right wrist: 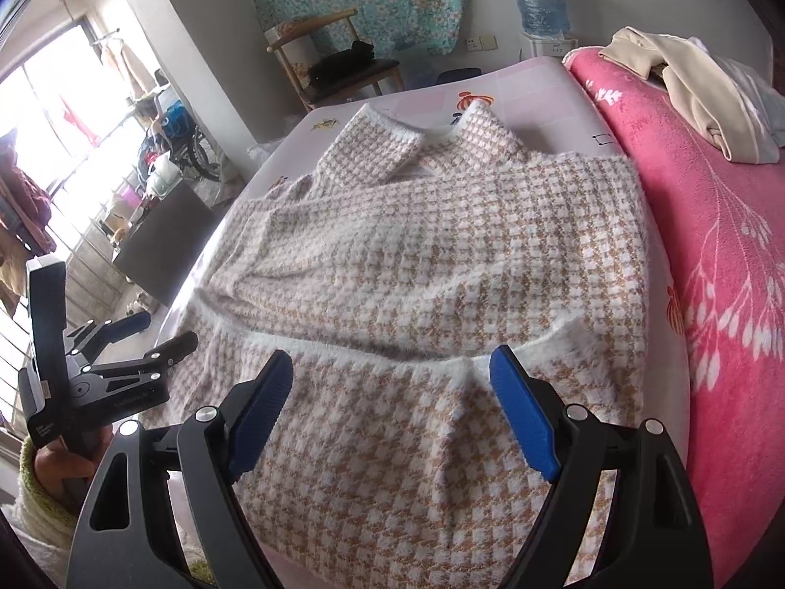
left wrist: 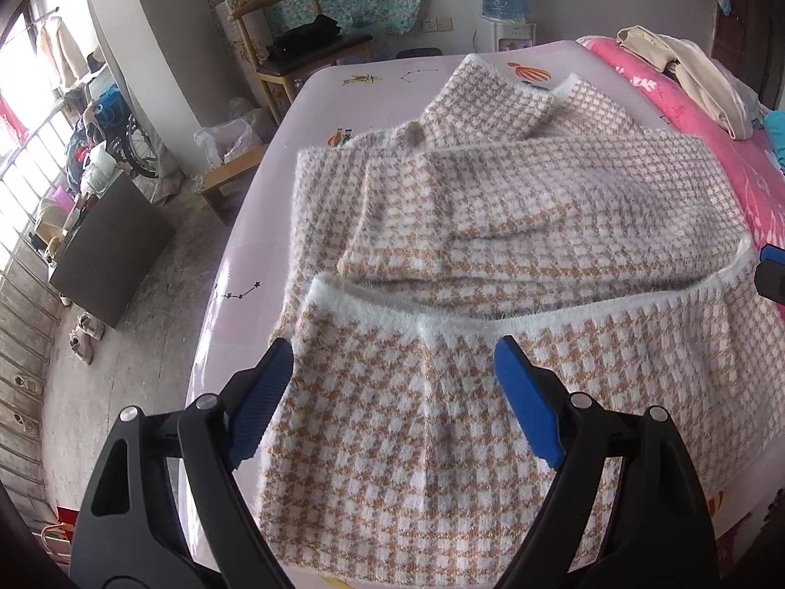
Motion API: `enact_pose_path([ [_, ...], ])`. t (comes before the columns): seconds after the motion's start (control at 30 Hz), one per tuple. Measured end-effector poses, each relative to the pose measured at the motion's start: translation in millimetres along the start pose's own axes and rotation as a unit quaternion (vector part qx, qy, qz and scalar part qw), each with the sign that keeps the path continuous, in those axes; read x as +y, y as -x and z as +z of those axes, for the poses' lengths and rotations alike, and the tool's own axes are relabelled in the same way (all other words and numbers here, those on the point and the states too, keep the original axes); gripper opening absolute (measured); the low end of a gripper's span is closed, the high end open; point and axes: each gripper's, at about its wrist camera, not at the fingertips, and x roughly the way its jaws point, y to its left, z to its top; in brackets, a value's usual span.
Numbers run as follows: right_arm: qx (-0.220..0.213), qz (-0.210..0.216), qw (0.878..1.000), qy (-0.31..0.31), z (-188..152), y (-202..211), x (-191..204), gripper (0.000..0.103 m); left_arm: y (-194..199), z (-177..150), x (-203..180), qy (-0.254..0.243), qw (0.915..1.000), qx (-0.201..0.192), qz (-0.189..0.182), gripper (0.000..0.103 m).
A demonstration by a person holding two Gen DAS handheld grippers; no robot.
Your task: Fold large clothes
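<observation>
A fuzzy tan-and-white houndstooth sweater lies on the pale sheet of the bed, sleeves folded across its body and its bottom part turned up over the middle, white hem on top. My left gripper hovers open above the folded-up part, nothing between its blue pads. In the right wrist view the same sweater fills the middle, and my right gripper hangs open over its hem, empty. The left gripper shows at the left there, held by a hand.
A pink flowered blanket covers the bed's right side, with a heap of cream clothes on it. Beyond the bed stand a wooden chair and a water dispenser. A dark box and shoes sit on the floor at left.
</observation>
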Motion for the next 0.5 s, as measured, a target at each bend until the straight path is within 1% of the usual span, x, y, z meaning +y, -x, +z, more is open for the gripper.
enact_pose_path([
  [0.13,0.002,-0.015,1.000,-0.013,0.2,-0.2,-3.2,0.080,-0.6,2.1,2.1,0.009,0.9999,-0.006,-0.009,0.080],
  [0.27,0.017,-0.023,0.999,-0.015,2.0,-2.8,-2.0,0.080,-5.2,11.5,7.6,0.001,0.9995,-0.020,-0.026,0.080],
  [0.33,0.023,-0.023,0.999,-0.010,12.5,1.0,-0.2,0.080,-2.6,24.4,16.2,-0.003,0.9984,-0.030,-0.048,0.080],
  [0.43,0.023,-0.021,0.999,-0.007,40.1,9.9,1.8,0.080,3.9,51.8,33.3,-0.015,0.9950,-0.049,-0.085,0.080],
  [0.5,0.020,-0.021,1.000,-0.010,59.7,12.3,2.7,0.080,2.3,71.3,44.6,-0.018,0.9923,-0.054,-0.110,0.080],
])
